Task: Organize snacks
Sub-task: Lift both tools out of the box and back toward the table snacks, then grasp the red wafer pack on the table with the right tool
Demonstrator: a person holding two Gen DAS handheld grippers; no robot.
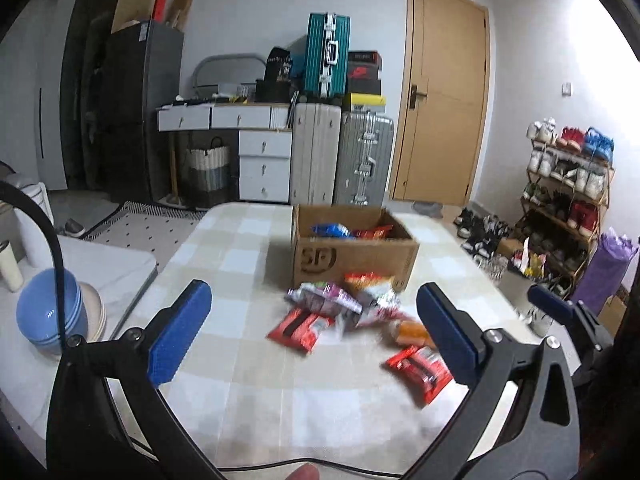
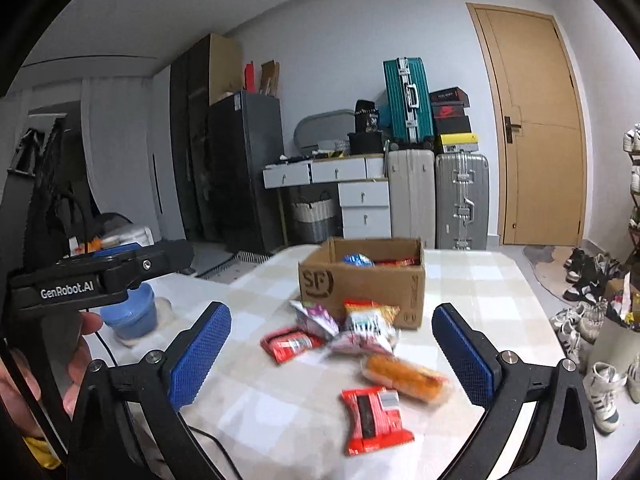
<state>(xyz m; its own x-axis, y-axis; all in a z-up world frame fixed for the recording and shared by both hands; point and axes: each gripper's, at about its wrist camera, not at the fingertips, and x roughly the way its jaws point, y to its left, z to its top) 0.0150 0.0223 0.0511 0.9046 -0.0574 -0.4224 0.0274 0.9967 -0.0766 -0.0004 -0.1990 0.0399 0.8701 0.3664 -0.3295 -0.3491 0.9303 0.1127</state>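
An open cardboard box (image 1: 352, 258) (image 2: 360, 282) stands mid-table with a blue packet and red packets inside. In front of it lies a loose pile of snacks: a purple packet (image 1: 324, 300) (image 2: 316, 318), an orange-topped bag (image 1: 370, 284) (image 2: 370, 316), an orange bread roll in clear wrap (image 2: 404, 376), and two red packets (image 1: 300, 328) (image 2: 376, 420). My left gripper (image 1: 314, 292) is open and empty, short of the pile. My right gripper (image 2: 331, 310) is also open and empty, with the snacks seen beyond its wide-apart fingers.
Stacked blue bowls (image 1: 52, 312) (image 2: 132, 316) sit at the table's left. The table wears a checked cloth (image 1: 248, 392). Suitcases (image 1: 340, 156), drawers and a door stand behind. A shoe rack (image 1: 568, 188) and shoes line the floor on the right. A cable runs along the near edge.
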